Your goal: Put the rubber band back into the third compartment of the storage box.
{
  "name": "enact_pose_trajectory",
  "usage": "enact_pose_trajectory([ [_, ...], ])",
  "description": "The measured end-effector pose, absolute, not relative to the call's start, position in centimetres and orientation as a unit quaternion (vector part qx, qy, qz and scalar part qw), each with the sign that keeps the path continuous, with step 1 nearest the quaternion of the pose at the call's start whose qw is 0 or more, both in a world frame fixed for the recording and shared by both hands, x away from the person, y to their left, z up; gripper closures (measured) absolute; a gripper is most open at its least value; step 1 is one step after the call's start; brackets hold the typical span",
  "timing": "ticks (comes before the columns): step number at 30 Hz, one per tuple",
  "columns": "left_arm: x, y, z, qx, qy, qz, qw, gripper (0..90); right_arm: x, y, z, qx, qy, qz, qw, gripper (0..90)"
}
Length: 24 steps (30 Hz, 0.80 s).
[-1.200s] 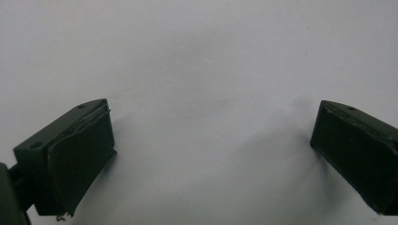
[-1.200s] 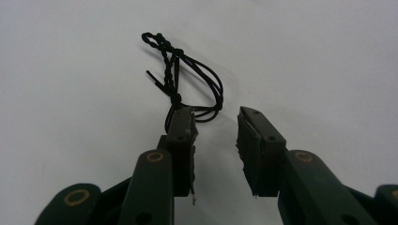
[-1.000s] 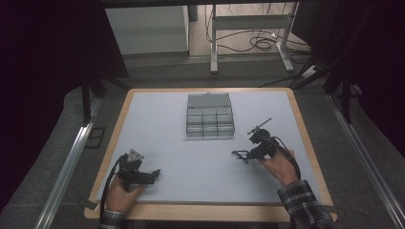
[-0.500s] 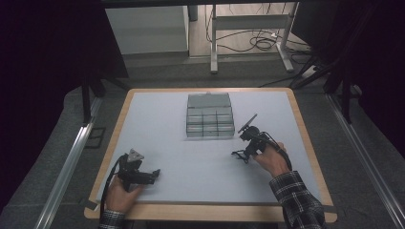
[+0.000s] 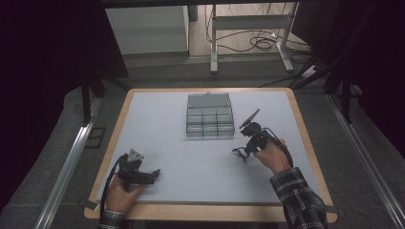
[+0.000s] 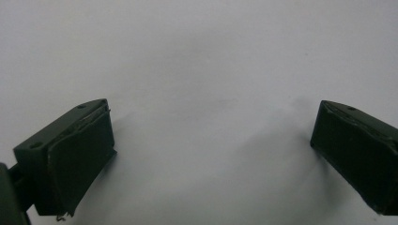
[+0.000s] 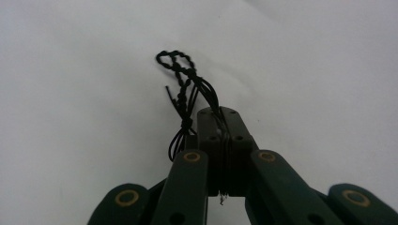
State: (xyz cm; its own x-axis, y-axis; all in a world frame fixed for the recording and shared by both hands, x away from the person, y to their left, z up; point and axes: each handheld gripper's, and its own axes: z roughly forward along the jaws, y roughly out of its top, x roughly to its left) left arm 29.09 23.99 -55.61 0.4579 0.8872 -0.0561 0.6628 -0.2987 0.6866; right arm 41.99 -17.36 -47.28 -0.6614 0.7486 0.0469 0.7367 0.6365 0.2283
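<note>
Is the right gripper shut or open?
Shut. In the right gripper view the right gripper has its jaws pressed together on a black cord, whose braided loop sticks out past them.

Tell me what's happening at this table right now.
A person holds a tool in each hand over a light table. The right tool is shut on a thin black cord, near a grey compartment box at the table's middle. The left tool sits open near the front edge, with nothing between its jaws.
</note>
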Motion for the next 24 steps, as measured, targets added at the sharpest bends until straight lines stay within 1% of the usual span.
enact_pose_trajectory([
  [8, 29.1, 24.0, -55.6, 0.788, 0.492, 0.170, 0.330, 0.0, 42.4, -17.4, -45.4, 0.425, 0.897, 0.121, 0.023, 87.3],
  [24, 29.1, 24.0, -55.6, 0.788, 0.492, 0.170, 0.329, 0.0, 43.7, -17.0, -42.8, 0.446, 0.886, 0.126, 0.019, 87.2],
])
